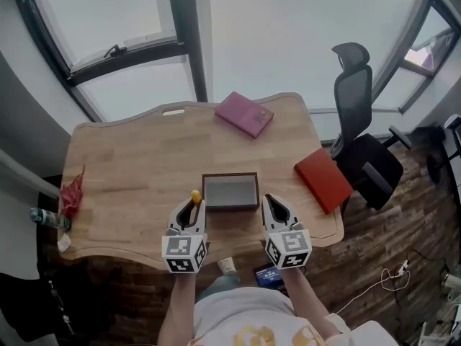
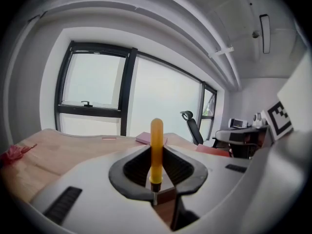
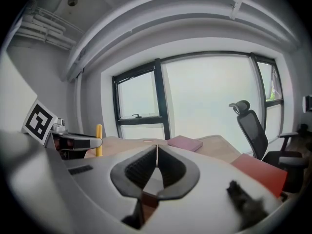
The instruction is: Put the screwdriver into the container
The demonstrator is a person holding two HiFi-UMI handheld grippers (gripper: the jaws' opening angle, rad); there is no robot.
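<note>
A screwdriver with a yellow handle (image 2: 156,147) stands upright between the pads of my left gripper (image 2: 157,165), which is shut on it; its metal shaft points down. In the head view the left gripper (image 1: 192,206) hangs above the table's front, just left of the dark rectangular container (image 1: 230,192), and the yellow handle (image 1: 195,196) sticks up from it. My right gripper (image 1: 274,207) hovers just right of the container; its pads meet with nothing between them (image 3: 156,161). The yellow handle (image 3: 99,139) also shows at the left of the right gripper view.
On the wooden table (image 1: 137,171) lie a pink book (image 1: 245,113) at the back, a red book (image 1: 323,179) at the right edge, and a red wrapper (image 1: 72,192) and a bottle (image 1: 47,218) at the left edge. An office chair (image 1: 364,146) stands to the right.
</note>
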